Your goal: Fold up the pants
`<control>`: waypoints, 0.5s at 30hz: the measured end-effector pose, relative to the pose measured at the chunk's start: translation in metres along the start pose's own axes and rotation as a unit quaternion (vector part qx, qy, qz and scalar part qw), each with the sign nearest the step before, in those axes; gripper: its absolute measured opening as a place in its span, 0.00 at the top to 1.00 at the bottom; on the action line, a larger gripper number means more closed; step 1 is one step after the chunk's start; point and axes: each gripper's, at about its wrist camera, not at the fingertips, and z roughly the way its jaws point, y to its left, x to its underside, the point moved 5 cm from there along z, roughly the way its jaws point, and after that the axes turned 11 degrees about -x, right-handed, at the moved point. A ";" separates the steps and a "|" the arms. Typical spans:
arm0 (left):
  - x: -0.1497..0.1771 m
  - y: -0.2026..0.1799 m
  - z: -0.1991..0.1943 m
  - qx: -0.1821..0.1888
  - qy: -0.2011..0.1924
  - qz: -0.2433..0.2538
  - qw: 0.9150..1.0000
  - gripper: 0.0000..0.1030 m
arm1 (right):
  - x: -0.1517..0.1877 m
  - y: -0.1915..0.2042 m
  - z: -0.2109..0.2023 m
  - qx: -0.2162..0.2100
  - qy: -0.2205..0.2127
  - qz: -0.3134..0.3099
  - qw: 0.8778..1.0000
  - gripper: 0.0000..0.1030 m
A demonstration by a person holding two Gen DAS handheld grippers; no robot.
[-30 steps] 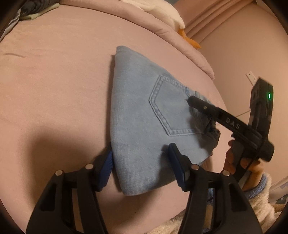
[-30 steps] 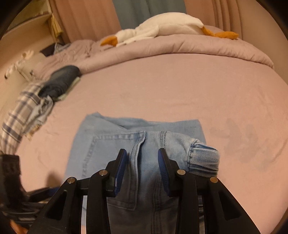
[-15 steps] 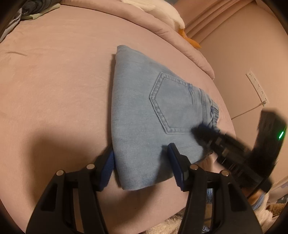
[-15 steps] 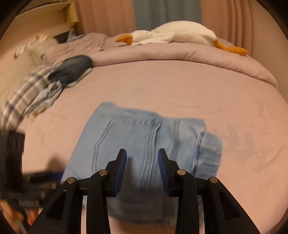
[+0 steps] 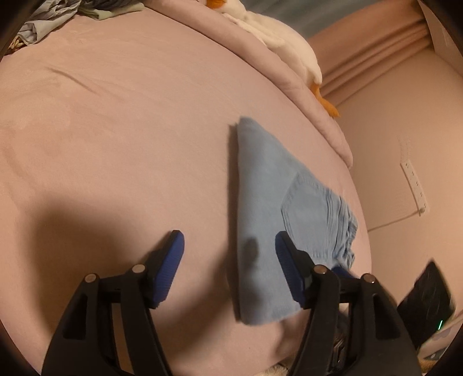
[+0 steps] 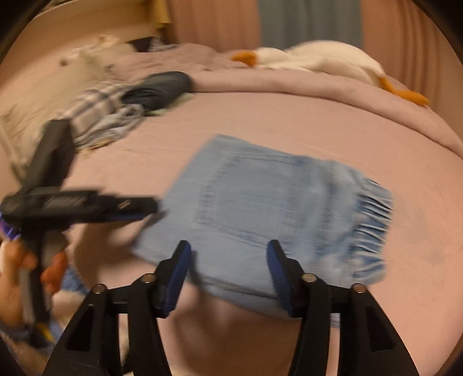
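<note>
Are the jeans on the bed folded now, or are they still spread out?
Folded. The jeans lie on the bed as one compact layered stack, back pocket on top, with no leg stretched out.

Pink bed fills most of both views. Rolled duvet runs along its far edge, w/ a white plush goose on top. Clothes pile at upper left. Pink curtains behind; wall outlet strip at right. Dim warm light.
</note>
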 end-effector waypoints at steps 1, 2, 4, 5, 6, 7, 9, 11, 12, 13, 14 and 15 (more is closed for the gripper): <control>-0.004 0.001 0.001 0.000 -0.003 -0.003 1.000 0.32 | 0.000 0.008 0.003 -0.002 -0.001 -0.018 1.000 0.47; -0.008 0.001 0.002 0.003 -0.008 -0.007 1.000 0.29 | 0.000 0.015 0.006 -0.005 0.000 -0.034 0.999 0.47; -0.017 -0.002 0.007 0.013 -0.010 -0.009 1.000 0.25 | 0.002 0.026 0.013 -0.014 0.006 -0.062 0.998 0.47; -0.021 -0.004 0.011 0.014 -0.008 -0.008 1.000 0.25 | 0.004 0.031 0.017 -0.016 0.011 -0.076 0.997 0.47; -0.026 -0.007 0.017 0.013 -0.005 -0.004 1.000 0.25 | 0.004 0.036 0.023 -0.014 0.017 -0.091 0.996 0.47; -0.030 -0.010 0.022 0.012 -0.002 -0.001 1.000 0.25 | 0.005 0.039 0.026 -0.009 0.019 -0.105 0.994 0.47; -0.042 -0.017 0.032 0.018 0.006 0.001 1.000 0.25 | 0.004 0.047 0.036 -0.003 0.024 -0.133 0.991 0.47; -0.055 -0.022 0.042 0.034 0.017 0.002 0.999 0.25 | 0.001 0.055 0.043 -0.011 0.023 -0.149 0.988 0.47; -0.061 -0.025 0.050 0.039 0.023 0.002 0.999 0.25 | 0.000 0.062 0.047 -0.016 0.020 -0.160 0.987 0.47; -0.066 -0.026 0.057 0.040 0.029 -0.002 0.999 0.27 | 0.000 0.066 0.050 -0.017 0.016 -0.173 0.985 0.47; -0.070 -0.027 0.063 0.041 0.035 -0.005 0.999 0.27 | 0.000 0.069 0.053 -0.011 0.015 -0.184 0.983 0.47; -0.076 -0.028 0.068 0.041 0.035 -0.011 0.998 0.30 | 0.000 0.069 0.059 0.002 0.017 -0.193 0.981 0.48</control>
